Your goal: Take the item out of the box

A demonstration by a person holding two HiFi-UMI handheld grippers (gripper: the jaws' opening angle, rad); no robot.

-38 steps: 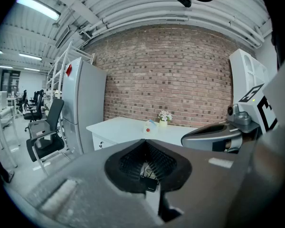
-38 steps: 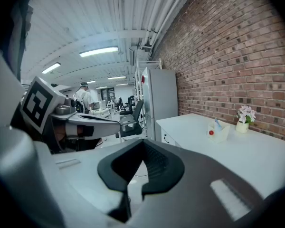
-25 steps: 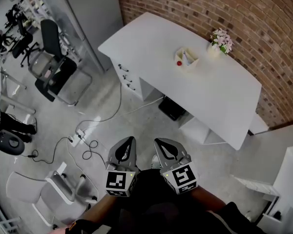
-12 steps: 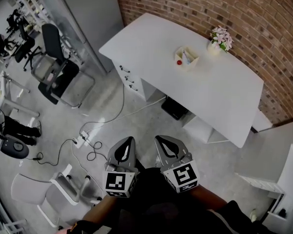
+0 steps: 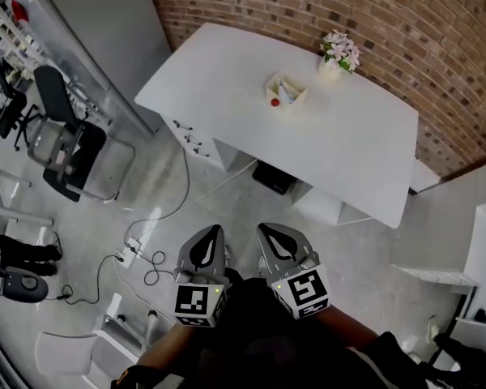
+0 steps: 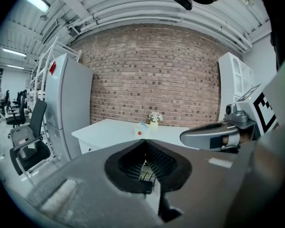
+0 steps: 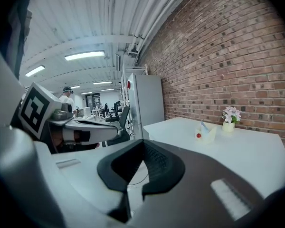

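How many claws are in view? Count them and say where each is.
2. The left claw and the right claw sit side by side over the floor, short of the white table. None seems hidden.

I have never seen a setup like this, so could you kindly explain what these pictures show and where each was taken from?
There is no robot: a person holds a two-jaw tool in each hand. The head view comes from a camera on the person's head, looking down; the left hand-held gripper and right hand-held gripper show at its bottom. The other two pictures come from cameras riding on each gripper, looking along its jaws. Both pairs of jaws are closed and hold nothing. Against a brick wall stands a white rectangular table. On it sit a small cream open box with a small red round item at its edge, and a pale vase of pink flowers.
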